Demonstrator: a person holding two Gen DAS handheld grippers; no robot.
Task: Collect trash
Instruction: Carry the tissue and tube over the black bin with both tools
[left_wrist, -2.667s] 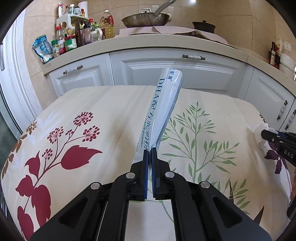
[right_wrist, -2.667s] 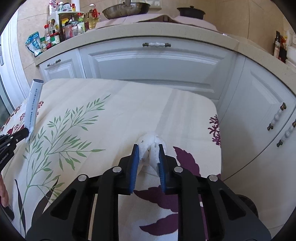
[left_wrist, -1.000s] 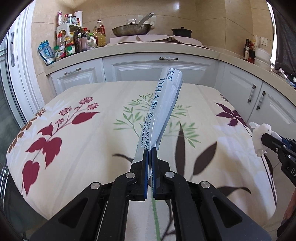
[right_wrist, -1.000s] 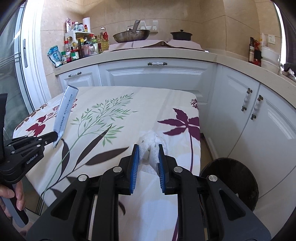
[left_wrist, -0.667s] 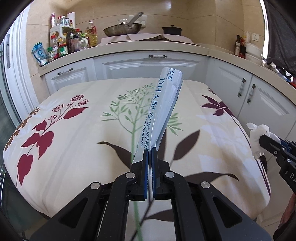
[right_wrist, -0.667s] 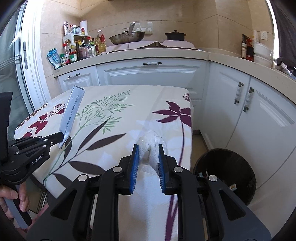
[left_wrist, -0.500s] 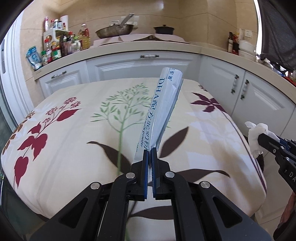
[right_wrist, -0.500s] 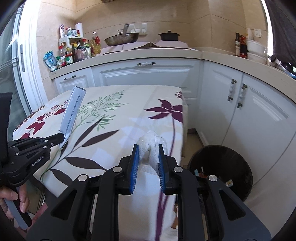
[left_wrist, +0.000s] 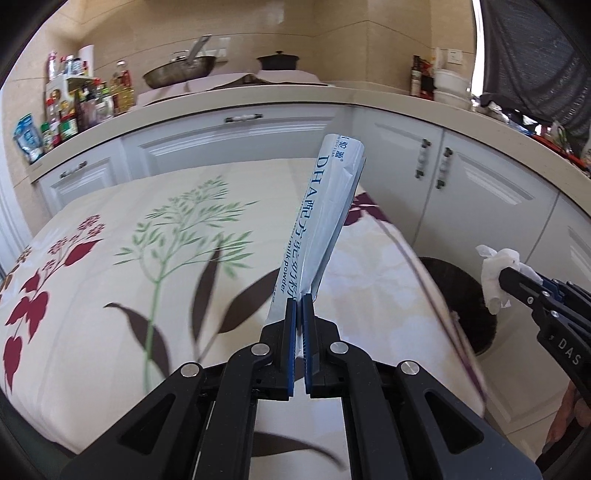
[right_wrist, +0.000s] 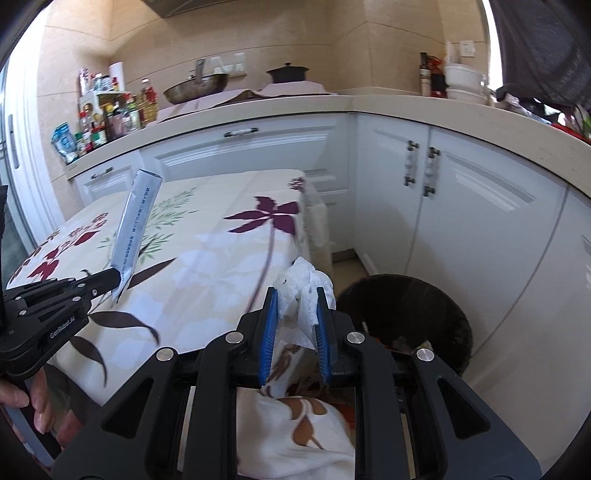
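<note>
Left wrist view: left gripper (left_wrist: 300, 306) has its jaws clamped flat on the lower end of a milk-powder sachet (left_wrist: 325, 218), which stands out ahead over the tabletop (left_wrist: 110, 229), clear of the cloth for carrying.
Right wrist view: right gripper (right_wrist: 294, 314) has its jaws pinched on a crumpled tissue (right_wrist: 301, 291), just short of the black bin (right_wrist: 406, 314) on the floor; judged ready to drop in.

we see only part of the black bin (left_wrist: 461, 295): the floral-clothed surface (left_wrist: 110, 240) hides its near side in the left wrist view, and the right tool (right_wrist: 294, 314) covers its near rim in the other. the bin's contents are too small to name. the surface's print is blurred.
</note>
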